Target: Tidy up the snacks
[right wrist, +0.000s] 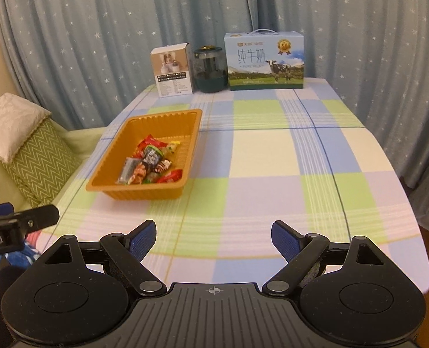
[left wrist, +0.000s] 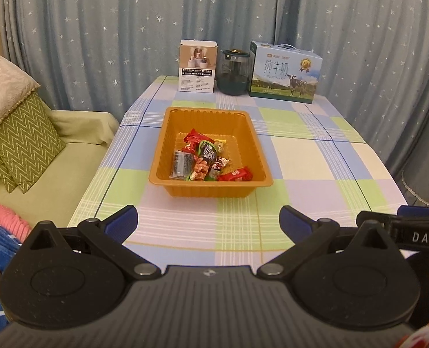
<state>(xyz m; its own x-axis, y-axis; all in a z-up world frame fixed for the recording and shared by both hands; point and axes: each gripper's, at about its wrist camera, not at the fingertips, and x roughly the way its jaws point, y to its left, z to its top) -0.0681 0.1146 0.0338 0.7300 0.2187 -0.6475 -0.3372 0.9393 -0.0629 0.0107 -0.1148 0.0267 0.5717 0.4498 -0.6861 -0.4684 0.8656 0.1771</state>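
**user1:** Claw check first: the left claw [left wrist: 208,220] has its blue pads [left wrist: 124,220] wide apart with nothing between them, just hanging over the near edge of the desk [left wrist: 316,156]. The right claw [right wrist: 213,239] is the same deal, spread wide and empty, only checkered cloth showing in the gap. Each one pokes into the side of the other's view, so they sit side by side.

**user2:** And the snacks?

**user1:** All in the orange tray [left wrist: 243,124], which sits on the desk ahead of the left claw and off to the left of the right one. The snacks [left wrist: 205,159] are piled toward the near end of it: a couple of red wrappers, a dark packet with a green edge, a greyish clear one, a small yellow one behind. The far half of the tray is bare. Neither claw touches the tray, both are well short of it.

**user2:** Other stuff on there?

**user1:** Along the far edge by the starry curtain [left wrist: 98,43]: a white box [left wrist: 197,69], a dark glass jar [left wrist: 233,72] just beside it, then a milk carton box [left wrist: 284,72] with a cow on it. A green sofa [left wrist: 69,150] with cushions sits left of the desk.
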